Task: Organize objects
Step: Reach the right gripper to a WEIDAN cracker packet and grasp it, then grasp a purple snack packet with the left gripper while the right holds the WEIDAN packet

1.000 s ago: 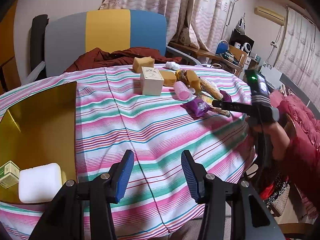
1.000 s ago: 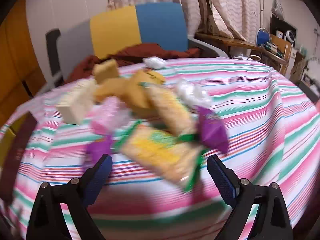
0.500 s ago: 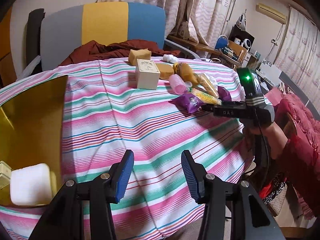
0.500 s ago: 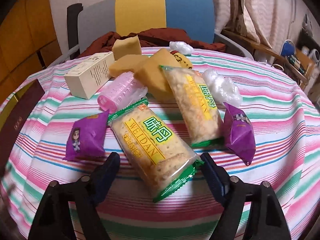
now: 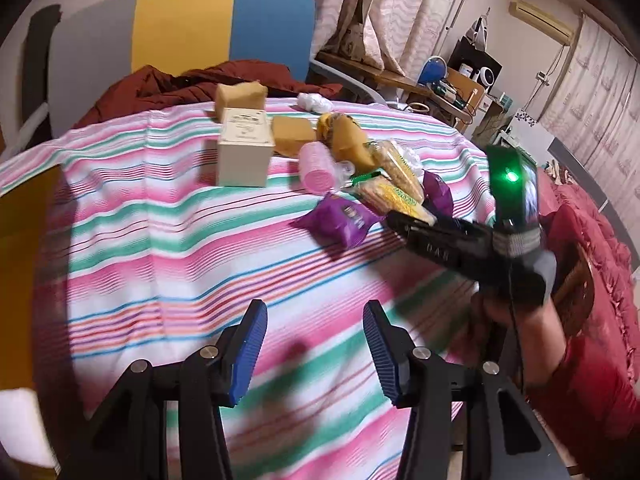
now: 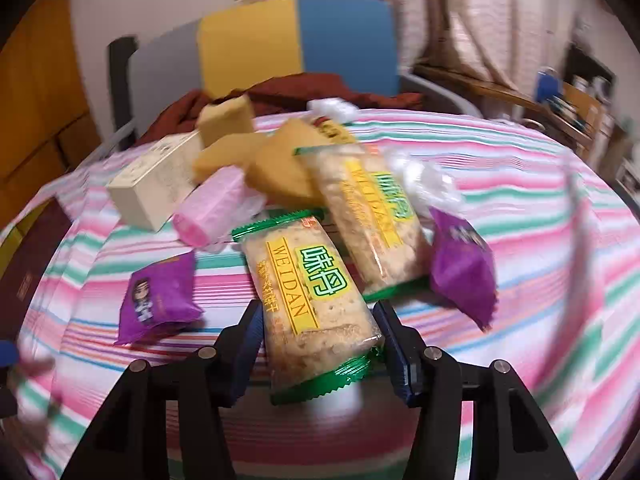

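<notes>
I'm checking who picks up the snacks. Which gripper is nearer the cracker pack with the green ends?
Right. The right gripper has just been closing, its fingers now on both sides of the cracker pack. The left gripper is open over bare tablecloth, well short of it.

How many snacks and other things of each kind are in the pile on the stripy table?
Purple snack packets: 2
Green-edged cracker packs: 2
Yellow sponge blocks: 3
Cream box: 1
Pink roll: 1
White crinkly wraps: 2
Total: 11. One more yellowish packet at the back is too hidden to count.
</notes>
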Available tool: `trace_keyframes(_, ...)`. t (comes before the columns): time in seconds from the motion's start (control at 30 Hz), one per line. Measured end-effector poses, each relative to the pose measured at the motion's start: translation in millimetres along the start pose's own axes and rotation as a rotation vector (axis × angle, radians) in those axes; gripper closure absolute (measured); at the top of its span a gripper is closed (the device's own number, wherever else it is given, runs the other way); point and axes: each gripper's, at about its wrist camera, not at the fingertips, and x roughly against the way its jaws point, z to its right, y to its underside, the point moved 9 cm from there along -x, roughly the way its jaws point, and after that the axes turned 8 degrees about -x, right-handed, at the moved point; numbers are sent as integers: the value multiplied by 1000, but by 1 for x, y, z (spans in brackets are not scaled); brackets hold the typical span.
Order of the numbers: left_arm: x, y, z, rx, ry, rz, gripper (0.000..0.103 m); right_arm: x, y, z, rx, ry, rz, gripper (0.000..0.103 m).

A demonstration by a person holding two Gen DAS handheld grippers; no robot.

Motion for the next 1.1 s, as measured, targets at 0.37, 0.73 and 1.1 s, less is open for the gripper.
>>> trace_keyframes(0.37, -68, -58, 12, 162, 42, -51, 46, 7, -1, 21, -117, 49, 66, 49)
trace_keyframes(0.73, -109, -63, 12, 91, -36, -90, 46, 6, -1, 21, -127, 38, 78, 48)
trace_keyframes(1.1, -95, -49, 14, -146, -94, 21, 61, 6, -1, 21, -123, 40, 80, 48)
